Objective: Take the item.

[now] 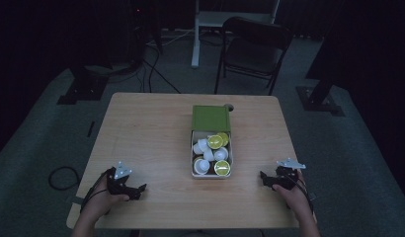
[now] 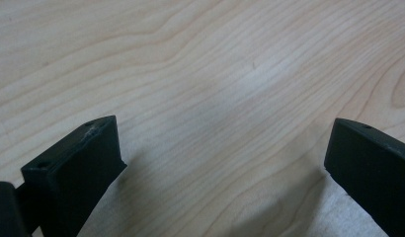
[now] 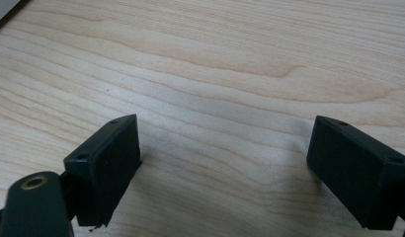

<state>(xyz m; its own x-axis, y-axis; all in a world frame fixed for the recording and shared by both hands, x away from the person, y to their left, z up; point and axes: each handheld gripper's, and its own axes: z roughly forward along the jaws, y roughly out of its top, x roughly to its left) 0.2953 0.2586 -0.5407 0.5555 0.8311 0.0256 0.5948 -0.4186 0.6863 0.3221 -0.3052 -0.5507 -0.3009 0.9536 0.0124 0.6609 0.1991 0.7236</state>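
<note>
Pale wood grain under both sets of black jaws, nothing between them. Left gripper [image 1: 136, 190] resting near the table's [image 1: 151, 138] 7 o'clock corner, jaws spread wide over bare board in the left gripper view [image 2: 225, 158]; right gripper [image 1: 265, 178] resting near 5 o'clock, jaws equally wide and empty in the right gripper view [image 3: 222, 163].

Judged as the very start of the job: both claws parked at the near edge, well apart from the box [image 1: 211, 170], no reach under way yet.

Box sitting just right of the table's centre, white tray with its green lid [image 1: 211, 117] folded back toward 12 o'clock. Long axis running 12 to 6, open mouth facing up, hinge end pointing away from the person. Inside, a loose heap of small capsules [image 1: 215, 153] (some white-bodied, some showing yellow-green tops), tipped every which way, so no shared direction among them. One small dark object just beyond the lid's far right corner, too small to identify.

Next move, most likely: lift one claw, travel toward 12 o'clock and inward to hover above the tray, then descend with jaws held wide over a single capsule. Calls for choosing a capsule lying on top, and lining the jaws across its narrow body rather than its rim
</note>
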